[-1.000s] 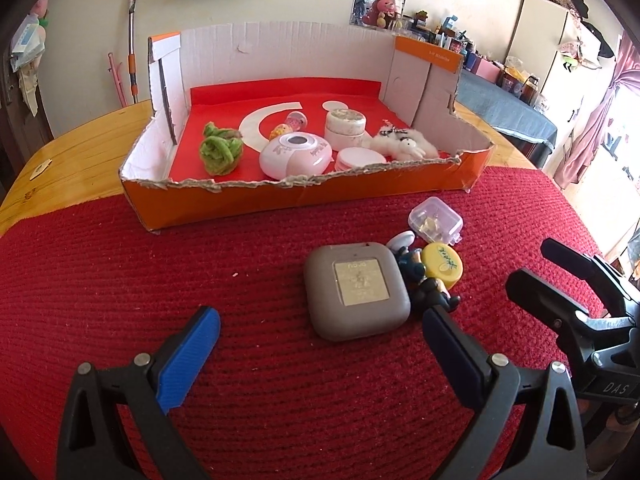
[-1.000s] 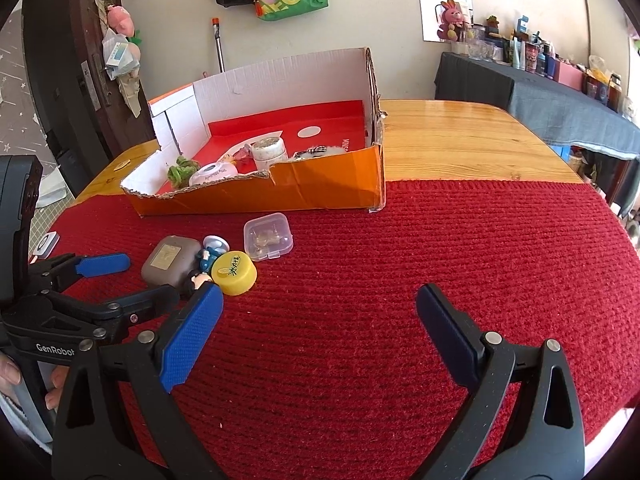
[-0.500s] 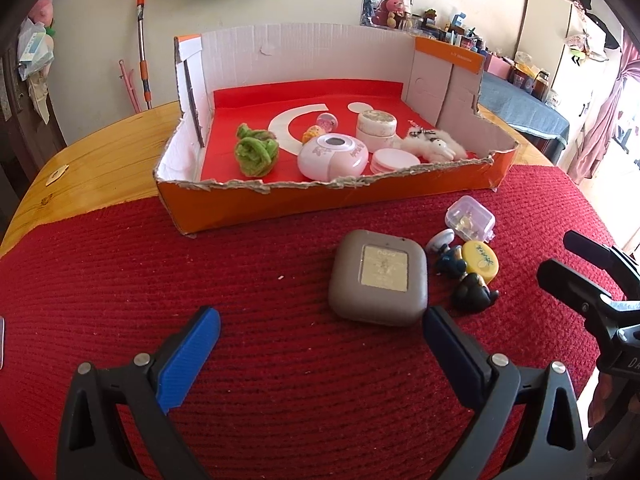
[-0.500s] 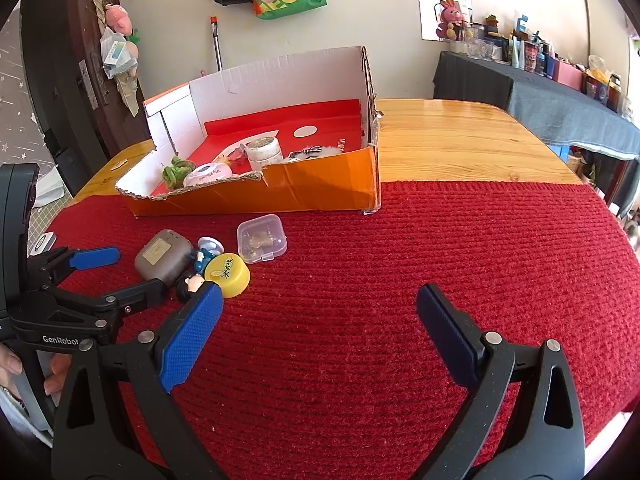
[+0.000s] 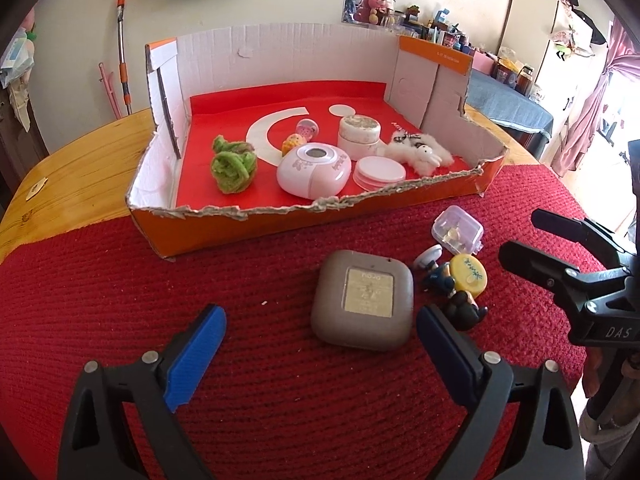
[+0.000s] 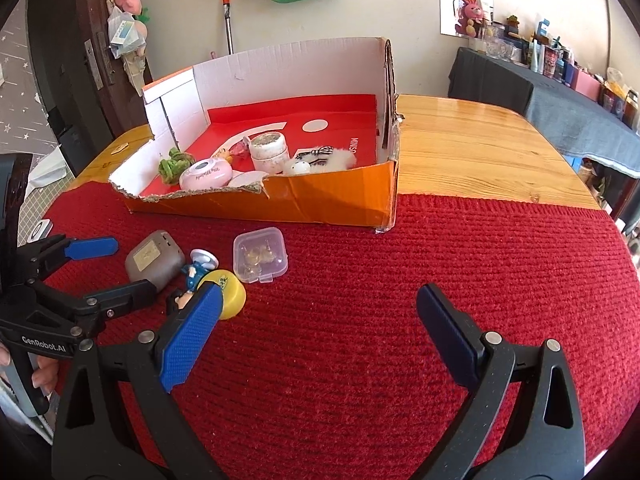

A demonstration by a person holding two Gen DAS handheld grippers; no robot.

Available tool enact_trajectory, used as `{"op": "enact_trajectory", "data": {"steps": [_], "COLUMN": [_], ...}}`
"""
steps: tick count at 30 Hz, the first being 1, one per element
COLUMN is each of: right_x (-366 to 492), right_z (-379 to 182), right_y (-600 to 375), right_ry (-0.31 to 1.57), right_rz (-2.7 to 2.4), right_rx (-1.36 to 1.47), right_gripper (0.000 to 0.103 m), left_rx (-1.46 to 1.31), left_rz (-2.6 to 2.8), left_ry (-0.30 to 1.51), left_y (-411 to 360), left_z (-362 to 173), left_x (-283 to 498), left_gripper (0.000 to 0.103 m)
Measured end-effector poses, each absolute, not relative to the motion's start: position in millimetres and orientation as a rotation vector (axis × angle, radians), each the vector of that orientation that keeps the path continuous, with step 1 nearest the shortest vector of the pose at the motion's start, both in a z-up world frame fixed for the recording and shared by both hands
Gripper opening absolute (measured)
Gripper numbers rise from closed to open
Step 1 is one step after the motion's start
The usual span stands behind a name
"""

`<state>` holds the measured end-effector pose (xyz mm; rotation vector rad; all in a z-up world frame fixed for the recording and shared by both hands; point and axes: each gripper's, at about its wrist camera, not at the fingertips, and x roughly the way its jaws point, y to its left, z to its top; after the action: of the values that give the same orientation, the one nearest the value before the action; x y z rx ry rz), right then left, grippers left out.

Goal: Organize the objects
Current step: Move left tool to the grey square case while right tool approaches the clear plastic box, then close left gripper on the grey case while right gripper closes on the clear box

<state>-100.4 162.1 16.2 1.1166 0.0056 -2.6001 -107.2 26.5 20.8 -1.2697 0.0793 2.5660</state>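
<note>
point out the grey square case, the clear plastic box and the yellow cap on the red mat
grey square case (image 5: 362, 300), left wrist view, on the gold label on its lid.
clear plastic box (image 6: 261, 255), right wrist view, middle of its lid.
yellow cap (image 5: 469, 274), left wrist view, on its printed top face.

Red mat (image 6: 400, 320) bare on the right side, free passage there. Left side crowded: grey case (image 5: 362, 300), figurine (image 5: 444, 284), yellow cap (image 5: 468, 274), clear plastic box (image 5: 458, 230) clustered tight. Cardboard tray (image 5: 280, 216) blocks behind, low torn front wall, tall back and side walls, near half full.
</note>
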Motion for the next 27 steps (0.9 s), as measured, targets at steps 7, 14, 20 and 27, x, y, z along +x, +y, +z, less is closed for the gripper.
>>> {"op": "enact_trajectory", "data": {"steps": [7, 14, 20, 27], "right_x": [-116.7, -122.1, -128.4, -133.6], "right_z": [14.5, 12.6, 8.8, 7.0], "right_y": [147.1, 132.3, 129.6, 134.6], "right_ry": [0.066, 0.143, 0.151, 0.137], "right_rz": [-2.557, -2.549, -2.539, -2.533], "right_rx": [1.151, 1.156, 1.187, 1.226], "right_gripper": [0.099, 0.099, 0.094, 0.090], "left_rx": [-1.229, -1.175, -1.156, -1.149], "left_rz": [2.553, 2.536, 2.517, 2.509], "left_ry": [0.147, 0.176, 0.165, 0.132], "left_y": [35.5, 41.7, 41.3, 38.1], "left_z": [20.2, 19.9, 20.1, 20.1], "left_x": [-110.8, -109.9, -109.6, -109.0], "left_gripper": [0.086, 0.073, 0.070, 0.070]}}
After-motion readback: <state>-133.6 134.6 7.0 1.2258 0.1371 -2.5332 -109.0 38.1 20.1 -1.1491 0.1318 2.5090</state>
